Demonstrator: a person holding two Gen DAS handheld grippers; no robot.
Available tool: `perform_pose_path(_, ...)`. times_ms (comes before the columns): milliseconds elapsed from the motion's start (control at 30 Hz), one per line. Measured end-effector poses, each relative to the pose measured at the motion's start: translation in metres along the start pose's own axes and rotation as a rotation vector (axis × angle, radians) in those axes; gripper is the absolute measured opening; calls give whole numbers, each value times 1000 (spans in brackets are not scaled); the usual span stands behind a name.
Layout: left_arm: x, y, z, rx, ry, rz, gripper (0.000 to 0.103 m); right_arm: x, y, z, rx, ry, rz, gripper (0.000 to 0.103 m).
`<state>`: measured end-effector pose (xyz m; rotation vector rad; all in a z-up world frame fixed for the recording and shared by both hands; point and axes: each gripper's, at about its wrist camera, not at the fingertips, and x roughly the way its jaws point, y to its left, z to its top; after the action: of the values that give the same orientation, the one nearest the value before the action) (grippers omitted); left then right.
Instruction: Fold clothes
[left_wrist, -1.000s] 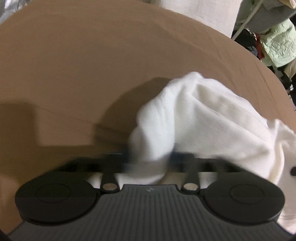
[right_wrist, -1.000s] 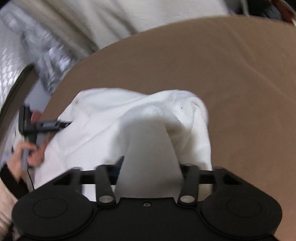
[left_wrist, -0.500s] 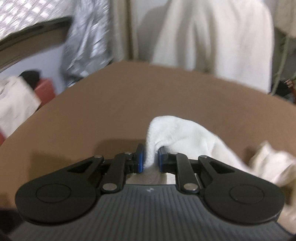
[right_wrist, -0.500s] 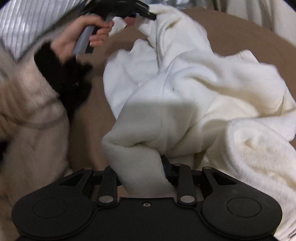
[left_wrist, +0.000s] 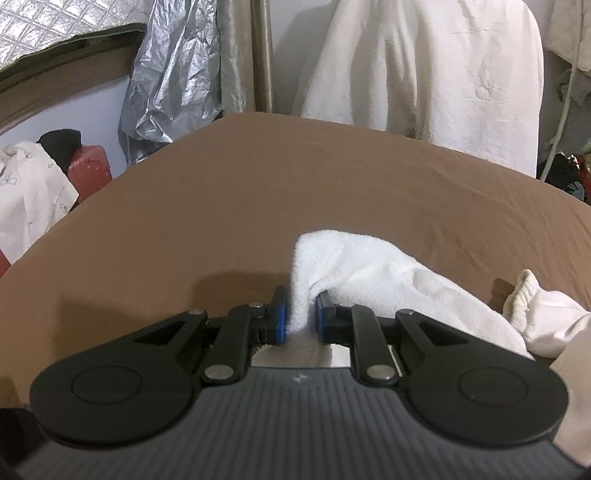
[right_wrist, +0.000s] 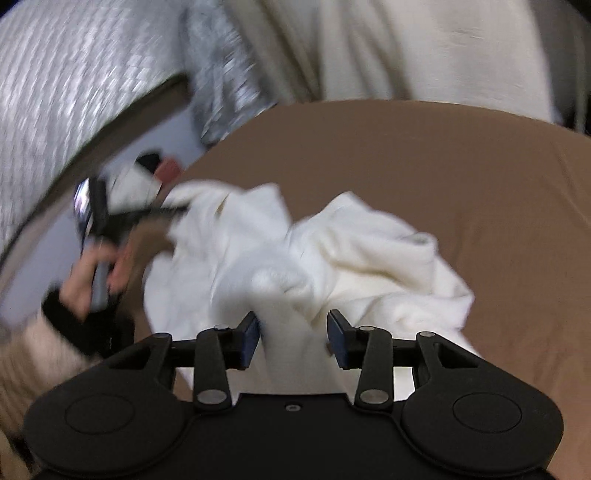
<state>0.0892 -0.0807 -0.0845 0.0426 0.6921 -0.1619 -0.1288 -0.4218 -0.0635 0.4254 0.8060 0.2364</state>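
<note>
A white fleece garment (left_wrist: 388, 280) lies crumpled on the brown bed cover (left_wrist: 258, 184), its ribbed cuff (left_wrist: 528, 299) at the right. My left gripper (left_wrist: 299, 317) is shut on a raised fold of it, blue pads pressing both sides. In the right wrist view the garment (right_wrist: 369, 258) spreads across the cover. My right gripper (right_wrist: 293, 332) has a fold between its jaws, which are opening; a gap shows beside the right pad. The left gripper (right_wrist: 173, 212) appears there too, held by a hand (right_wrist: 85, 273) and pinching the garment's far left corner.
A white robe (left_wrist: 424, 66) hangs behind the bed. A silver foil cover (left_wrist: 173, 74) drapes at the back left. A red case (left_wrist: 90, 168) and a pale cloth (left_wrist: 26, 192) sit left of the bed. Bare brown cover stretches beyond the garment.
My left gripper tilted up with its fold a second ago, then held still. The right gripper swung back over the garment and its jaws widened, loosening the fold they had clamped.
</note>
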Motion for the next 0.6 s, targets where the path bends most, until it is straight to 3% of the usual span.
perform_pose_path(100,-7,-3,2,51,-42,23,15,-14,-28,12,115,-87,27,48)
perform_pose_path(200,-6,-7,1,78,-52,34,15,1,-30,23,-31,-72,-194,61)
perform_pose_path(300,-1,-12,-1,105,-55,45,15,48,-51,26,-94,71,-340,62)
perform_pose_path(400,-1,-12,-2,110,-61,35,15,95,-96,22,42,202,-283,67)
perform_pose_path(467,-2,-10,-1,99,-68,18,15,123,-118,14,139,230,-237,68)
perform_pose_path(500,-3,-9,-1,91,-75,10,15,129,-118,12,149,213,-226,66)
perform_pose_path(567,-7,-7,0,71,-91,-7,14,131,-108,10,133,154,-215,27)
perform_pose_path(600,-12,-4,2,50,-102,-30,13,132,-102,9,125,125,-210,27)
